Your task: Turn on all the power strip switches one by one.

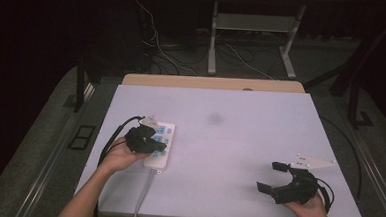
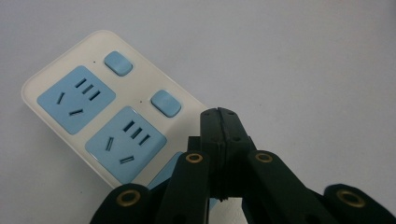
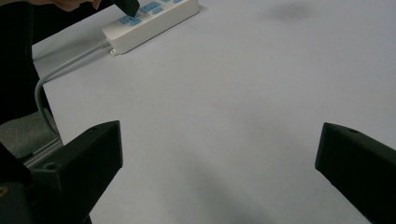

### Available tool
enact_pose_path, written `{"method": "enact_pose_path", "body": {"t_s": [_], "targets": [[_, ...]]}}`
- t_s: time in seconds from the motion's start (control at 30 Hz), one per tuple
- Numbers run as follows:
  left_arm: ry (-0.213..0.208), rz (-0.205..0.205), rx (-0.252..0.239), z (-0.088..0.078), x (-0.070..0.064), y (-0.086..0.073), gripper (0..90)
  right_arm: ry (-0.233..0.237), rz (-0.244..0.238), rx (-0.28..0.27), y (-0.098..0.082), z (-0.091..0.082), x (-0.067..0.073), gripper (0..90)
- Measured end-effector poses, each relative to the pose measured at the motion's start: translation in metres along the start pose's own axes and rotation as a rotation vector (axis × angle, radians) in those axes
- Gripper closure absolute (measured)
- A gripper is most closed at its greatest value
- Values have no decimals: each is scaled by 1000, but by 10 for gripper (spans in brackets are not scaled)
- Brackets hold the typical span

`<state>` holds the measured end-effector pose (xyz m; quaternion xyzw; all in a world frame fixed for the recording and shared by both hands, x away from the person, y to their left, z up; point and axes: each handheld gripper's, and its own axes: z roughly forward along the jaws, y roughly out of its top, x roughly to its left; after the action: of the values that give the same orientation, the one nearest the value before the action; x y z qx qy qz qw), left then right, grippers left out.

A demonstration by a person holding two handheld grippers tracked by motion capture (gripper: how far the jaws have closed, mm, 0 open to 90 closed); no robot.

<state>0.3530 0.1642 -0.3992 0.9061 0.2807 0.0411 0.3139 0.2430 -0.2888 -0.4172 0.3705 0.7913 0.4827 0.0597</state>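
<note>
- The power strip [image 1: 160, 146] is laid at the table's [image 1: 239, 141] left side; its near half is hidden by the left gripper [image 2: 219, 114], whose jaws are pressed together, empty, over the strip's sockets.
- The right gripper [image 1: 273, 178] is held wide open, well apart from the strip.

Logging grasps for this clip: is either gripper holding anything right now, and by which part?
Nothing is held. The left gripper has its jaws shut together, empty, above the power strip; the right gripper is open over bare table.

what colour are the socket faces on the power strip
Light blue, set in a white power strip body, with matching blue switches. The left gripper view shows it best.
</note>
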Motion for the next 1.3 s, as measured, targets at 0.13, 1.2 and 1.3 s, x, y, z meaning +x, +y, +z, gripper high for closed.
{"method": "enact_pose_path", "body": {"t_s": [0.13, 1.2, 1.3], "targets": [[-7, 5, 17, 3, 0, -1, 891, 1, 0, 1, 0, 0, 0, 5], [-41, -47, -13, 8, 3, -7, 899, -1, -4, -20, 0, -3, 1, 5], [-35, -48, -13, 8, 2, -7, 898, -2, -3, -20, 0, -3, 0, 5]]}}
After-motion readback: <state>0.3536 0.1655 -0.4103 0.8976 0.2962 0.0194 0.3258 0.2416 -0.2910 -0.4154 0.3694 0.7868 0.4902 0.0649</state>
